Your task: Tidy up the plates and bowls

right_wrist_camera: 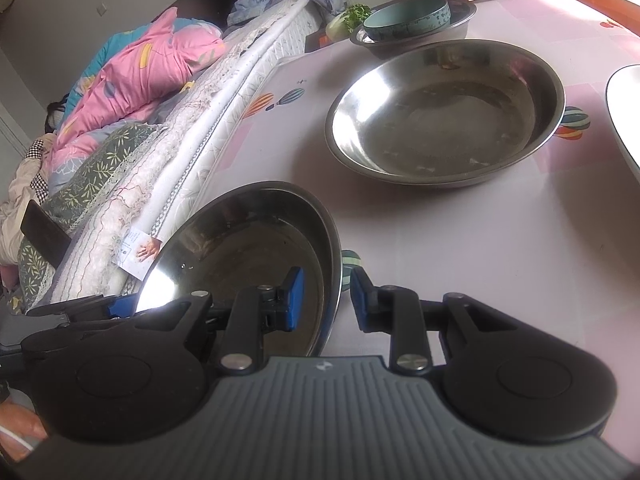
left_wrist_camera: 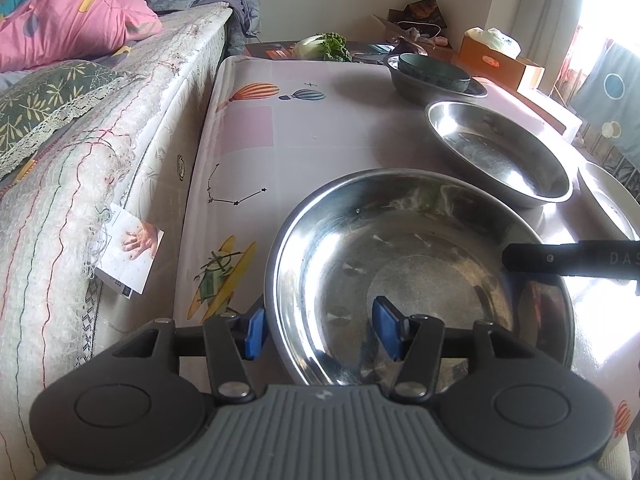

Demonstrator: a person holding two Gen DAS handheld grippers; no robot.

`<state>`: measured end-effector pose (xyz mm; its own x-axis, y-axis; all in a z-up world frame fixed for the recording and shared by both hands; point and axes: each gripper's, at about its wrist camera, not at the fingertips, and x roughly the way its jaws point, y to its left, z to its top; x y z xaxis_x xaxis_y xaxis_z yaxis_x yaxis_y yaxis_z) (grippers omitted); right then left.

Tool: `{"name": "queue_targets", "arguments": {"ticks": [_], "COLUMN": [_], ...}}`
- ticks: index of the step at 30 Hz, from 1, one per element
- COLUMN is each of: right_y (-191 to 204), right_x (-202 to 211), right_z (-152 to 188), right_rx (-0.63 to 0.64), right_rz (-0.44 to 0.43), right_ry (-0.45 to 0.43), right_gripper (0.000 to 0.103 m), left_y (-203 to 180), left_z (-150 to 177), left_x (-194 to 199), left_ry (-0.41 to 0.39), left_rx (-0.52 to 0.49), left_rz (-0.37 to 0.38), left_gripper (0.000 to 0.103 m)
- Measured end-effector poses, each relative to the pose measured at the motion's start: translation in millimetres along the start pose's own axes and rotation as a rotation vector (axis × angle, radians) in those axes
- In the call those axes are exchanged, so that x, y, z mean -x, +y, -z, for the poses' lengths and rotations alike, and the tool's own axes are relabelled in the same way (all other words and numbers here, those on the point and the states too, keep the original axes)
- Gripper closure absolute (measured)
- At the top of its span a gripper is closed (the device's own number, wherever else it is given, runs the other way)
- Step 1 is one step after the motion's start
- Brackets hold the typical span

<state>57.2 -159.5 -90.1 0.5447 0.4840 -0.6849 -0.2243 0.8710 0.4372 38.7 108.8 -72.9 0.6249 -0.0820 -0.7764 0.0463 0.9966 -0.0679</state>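
A wide steel plate lies nearest on the patterned table. My left gripper straddles its left rim, one blue pad outside and one inside. Both pads stand well apart from the metal, so it is open. My right gripper has the plate's right rim between its close-set pads and looks shut on it. One of its black fingers shows over that rim in the left wrist view. A second steel plate sits behind. Farther back, a teal bowl rests in a steel bowl.
A mattress with bedding runs tight along the table's left edge. A white dish is cut off at the right. A leafy vegetable and a cardboard box stand beyond the far end.
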Motion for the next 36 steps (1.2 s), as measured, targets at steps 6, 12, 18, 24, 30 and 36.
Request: {"name": "queue_targets", "arguments": {"ticks": [6,12,18,24,30,36], "right_y": [0.9,2.2,4.4,4.7,5.2,4.2], "right_x": [0.0,-0.3,-0.1,-0.1,0.2,0.6], "right_z": [0.1,0.4,1.1,1.6,2.9,3.8], "right_rx": [-0.001,0.001,0.006,0.004,0.003,0.003], "right_rz": [-0.003,-0.013,-0.014,-0.015,-0.019,-0.023], "right_ry": [0.001,0.0,0.001,0.001,0.005,0.009], "right_gripper": [0.077,0.081,0.082,0.082,0.082,0.081], "left_y": [-1.5,-4.9,-6.5,-5.1,-3.4,-3.2], "left_z": [-1.7,-1.6,-2.0,-1.9,0.6,4.4], "left_x": [-2.1,-3.3,-2.9,-1.1,3.2,8.0], "left_ry": [0.006,0.007,0.009,0.012,0.02,0.026], "left_rx": [-0.004,-0.014,-0.01,-0.001,0.005,0.005], "left_rz": [-0.009,-0.022,-0.02,-0.017,-0.006,0.001], "left_gripper": [0.042,0.042,0.042,0.045,0.045,0.045]}}
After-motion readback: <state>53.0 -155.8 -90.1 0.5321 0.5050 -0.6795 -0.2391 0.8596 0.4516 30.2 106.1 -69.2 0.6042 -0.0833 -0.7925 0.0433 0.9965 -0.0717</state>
